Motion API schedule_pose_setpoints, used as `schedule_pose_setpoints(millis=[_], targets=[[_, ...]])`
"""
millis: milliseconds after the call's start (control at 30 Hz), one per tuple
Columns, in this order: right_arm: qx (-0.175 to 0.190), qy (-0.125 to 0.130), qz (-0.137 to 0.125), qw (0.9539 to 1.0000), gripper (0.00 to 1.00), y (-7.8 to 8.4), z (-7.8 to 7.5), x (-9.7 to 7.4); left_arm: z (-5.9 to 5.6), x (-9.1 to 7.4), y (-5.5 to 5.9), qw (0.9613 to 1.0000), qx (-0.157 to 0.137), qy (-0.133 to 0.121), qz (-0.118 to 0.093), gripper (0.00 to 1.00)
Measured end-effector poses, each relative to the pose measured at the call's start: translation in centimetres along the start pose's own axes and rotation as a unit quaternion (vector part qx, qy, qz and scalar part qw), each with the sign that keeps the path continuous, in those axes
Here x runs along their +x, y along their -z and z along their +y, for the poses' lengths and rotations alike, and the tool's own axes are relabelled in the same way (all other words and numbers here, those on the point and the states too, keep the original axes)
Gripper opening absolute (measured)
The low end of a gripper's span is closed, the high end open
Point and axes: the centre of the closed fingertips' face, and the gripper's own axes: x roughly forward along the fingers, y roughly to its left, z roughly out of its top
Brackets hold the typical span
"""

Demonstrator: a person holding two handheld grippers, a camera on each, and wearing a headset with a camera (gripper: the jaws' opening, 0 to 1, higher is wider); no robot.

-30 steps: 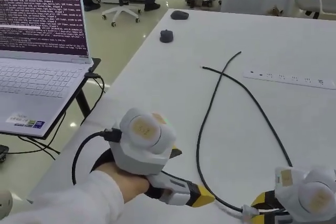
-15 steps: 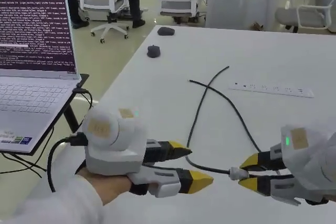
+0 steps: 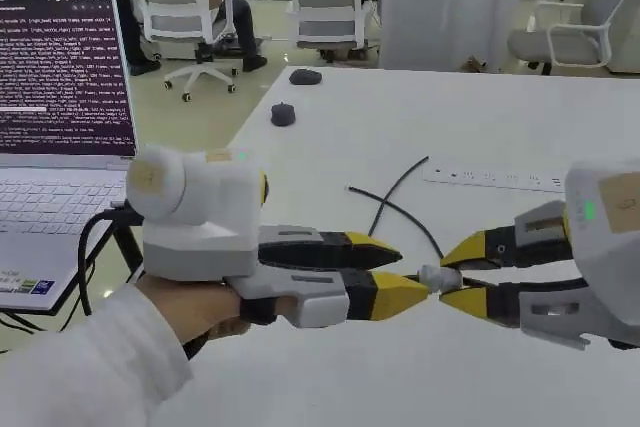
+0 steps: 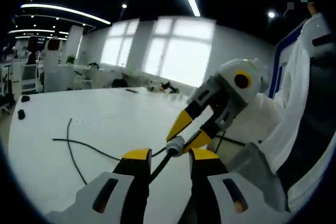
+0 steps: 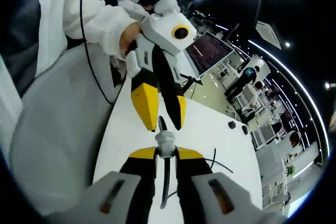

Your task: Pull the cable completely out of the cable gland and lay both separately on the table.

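Nearest: a hand (image 3: 190,307) holds the left gripper (image 3: 405,269). Its jaws stand apart, straddling the cable (image 3: 385,205) just beside the gland (image 3: 434,276), with no pinch on the cable as far as the left gripper view shows.

Right gripper (image 5: 166,153): jaws closed on the gland, which is held up off the table (image 3: 520,127). The cable is threaded through it.

Beyond: the rest of the cable trails back, limp and looped, on the table.

Handling (judgement):
- Gland: small, hard and light. Its smooth body may slip, so hold it across the body.
- Cable: thin and flexible, and it will bend if taken far out. Take it close to the gland and pull straight.

Count:
- cable 1
- gland 1
- grippers 2
- power strip (image 3: 490,179) 1
- computer mice 2 (image 3: 283,114) (image 3: 305,77)
- laptop (image 3: 60,77) 1
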Motion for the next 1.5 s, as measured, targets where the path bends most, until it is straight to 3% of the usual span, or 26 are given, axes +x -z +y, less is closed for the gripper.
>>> schedule_pose_setpoints(millis=[67,133,267,533,633,700,733,800,833,900,933,967,1000,1033,1067,1100,1133,1167,1200,1267,1300,1333,1400,1500], targets=[[-0.01,0.006,-0.011,0.9999,0.11,-1.1,-0.2,-0.6,-0.7,0.0,-1.1,0.9996,-0.012,0.012,-0.022,0.27],[-0.017,0.012,-0.021,0.9996,0.11,-1.8,-0.5,-0.9,-1.4,-0.1,-1.4,0.9994,-0.009,0.028,-0.019,0.21],[-0.043,0.013,-0.023,0.9987,0.11,-2.5,-0.8,-1.5,-2.7,-0.3,-2.8,0.9982,0.012,0.048,-0.035,0.16],[-0.045,0.011,-0.043,0.998,0.12,-3.8,-1.0,-2.6,-3.3,-0.9,-3.8,0.9978,-0.014,0.062,-0.019,0.15],[-0.018,0.008,-0.093,0.9955,0.13,-4.8,-1.4,-3.2,-3.7,-1.4,-5.0,0.9967,-0.011,0.07,-0.039,0.15],[0.034,0.003,-0.139,0.9897,0.13,-5.5,-2.1,-4.0,-4.0,-1.9,-5.9,0.9954,-0.001,0.077,-0.058,0.15],[0.059,-0.014,-0.157,0.9857,0.13,-5.8,-1.9,-4.4,-4.1,-2.0,-6.0,0.9953,0.002,0.077,-0.058,0.15],[0.094,-0.03,-0.196,0.9757,0.15,-6.3,-2.3,-5.5,-4.1,-2.4,-6.4,0.9946,0.049,0.069,-0.059,0.15],[0.125,-0.038,-0.241,0.9617,0.15,-7.1,-2.8,-6.4,-4.4,-2.6,-6.5,0.9935,0.065,0.074,-0.058,0.15],[0.182,-0.063,-0.287,0.9382,0.12,-7.7,-3.3,-7.5,-4.8,-2.9,-6.8,0.9922,0.074,0.078,-0.064,0.15],[0.215,-0.093,-0.299,0.925,0.13,-7.6,-3.1,-7.8,-5.0,-3.1,-7.1,0.9909,0.081,0.079,-0.073,0.15],[0.247,-0.12,-0.296,0.9149,0.14,-7.3,-2.8,-7.7,-5.2,-3.2,-7.5,0.9889,0.096,0.079,-0.082,0.15],[0.258,-0.124,-0.297,0.911,0.15,-7.2,-2.9,-7.5,-5.2,-3.2,-7.7,0.9872,0.109,0.077,-0.086,0.14],[0.273,-0.133,-0.308,0.9016,0.16,-7.3,-2.9,-7.4,-5.4,-3.2,-8.0,0.9853,0.123,0.077,-0.091,0.14],[0.306,-0.148,-0.323,0.8834,0.16,-7.6,-3.0,-7.4,-5.8,-3.2,-8.2,0.983,0.134,0.079,-0.097,0.14],[0.331,-0.156,-0.329,0.8705,0.16,-7.7,-3.2,-7.3,-6.0,-3.2,-8.4,0.9822,0.138,0.079,-0.1,0.14],[0.369,-0.182,-0.333,0.8489,0.17,-7.7,-3.1,-7.3,-6.2,-3.2,-8.7,0.9809,0.144,0.078,-0.105,0.14],[0.389,-0.203,-0.335,0.8339,0.19,-7.9,-2.8,-7.4,-6.2,-3.2,-8.8,0.9801,0.149,0.076,-0.107,0.14],[0.398,-0.213,-0.343,0.8236,0.21,-8.1,-2.9,-7.6,-6.3,-3.2,-8.9,0.9787,0.156,0.076,-0.109,0.14],[0.396,-0.209,-0.363,0.8172,0.19,-8.3,-3.4,-7.8,-6.5,-3.1,-8.9,0.9776,0.163,0.079,-0.107,0.14],[0.408,-0.219,-0.366,0.8074,0.18,-8.5,-3.3,-7.9,-6.7,-3.1,-8.9,0.9764,0.169,0.081,-0.107,0.14],[0.414,-0.224,-0.365,0.8034,0.17,-8.6,-3.2,-7.9,-6.8,-3.0,-8.9,0.9758,0.173,0.082,-0.106,0.14],[0.406,-0.22,-0.351,0.8145,0.14,-8.3,-2.9,-7.3,-7.2,-2.8,-8.8,0.9743,0.181,0.085,-0.104,0.14],[0.407,-0.226,-0.347,0.8145,0.12,-8.5,-2.4,-7.3,-7.1,-2.7,-8.7,0.9731,0.191,0.082,-0.099,0.14]])
